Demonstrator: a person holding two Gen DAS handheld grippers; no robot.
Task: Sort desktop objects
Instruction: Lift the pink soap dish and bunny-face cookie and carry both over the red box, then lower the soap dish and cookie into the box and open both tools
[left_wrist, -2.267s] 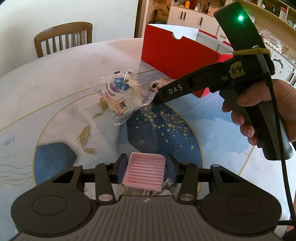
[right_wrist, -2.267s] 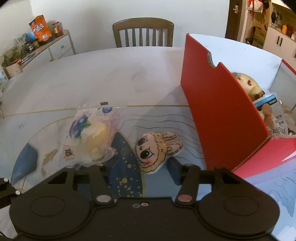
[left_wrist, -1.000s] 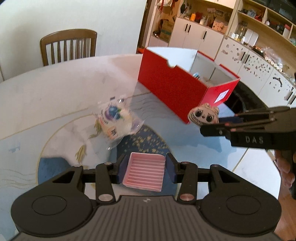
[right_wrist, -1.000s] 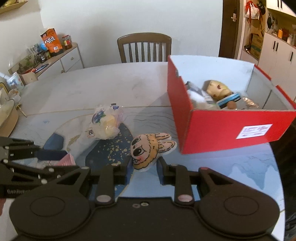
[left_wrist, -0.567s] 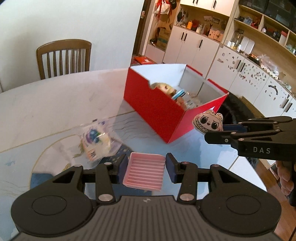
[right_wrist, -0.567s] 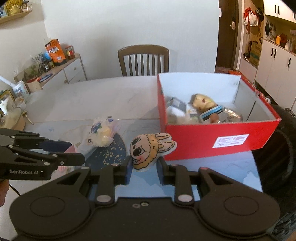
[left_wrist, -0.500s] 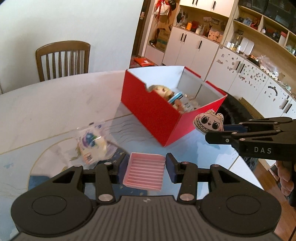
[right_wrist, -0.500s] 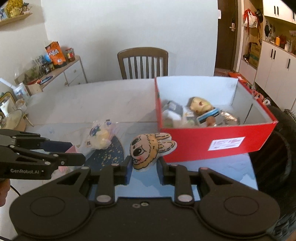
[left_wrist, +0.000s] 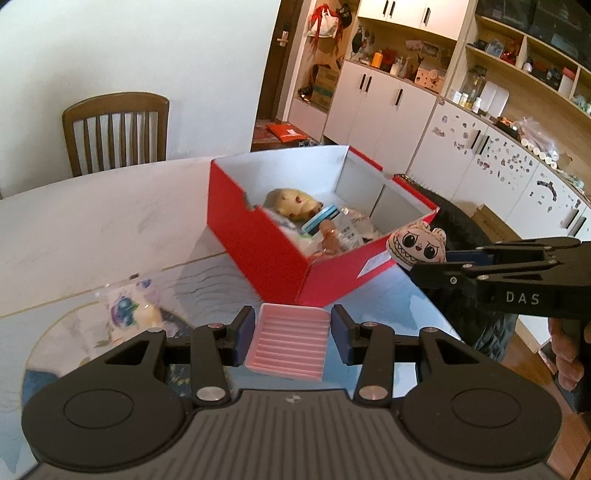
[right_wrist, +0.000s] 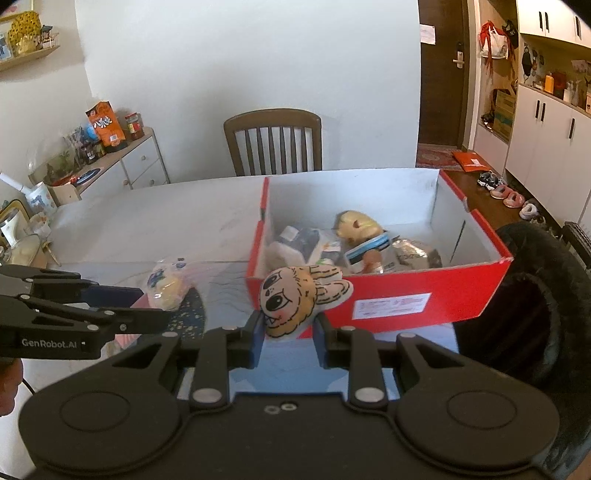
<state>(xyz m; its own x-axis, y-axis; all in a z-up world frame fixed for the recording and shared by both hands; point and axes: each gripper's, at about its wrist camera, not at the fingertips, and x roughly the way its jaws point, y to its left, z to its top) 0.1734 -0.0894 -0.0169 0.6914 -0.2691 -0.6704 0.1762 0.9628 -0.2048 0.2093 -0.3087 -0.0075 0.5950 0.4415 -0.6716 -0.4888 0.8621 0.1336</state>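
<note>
Cardboard gives the red box stiff, thin walls, white inside, sitting at the far right of the marbled table and already part-filled with packets and a tan toy. Left of it lies a crinkly clear snack bag, likely light and slippery, best pinched at a sealed edge. Smaller, the pink ribbed tray looks like rigid plastic; the left gripper has its jaws closed on the tray's two side edges, raised near the box's near corner. Smallest, the flat plush face is soft and probably squashes easily; the right gripper pinches its lower edge with narrow jaws, just short of the box's near wall.
</note>
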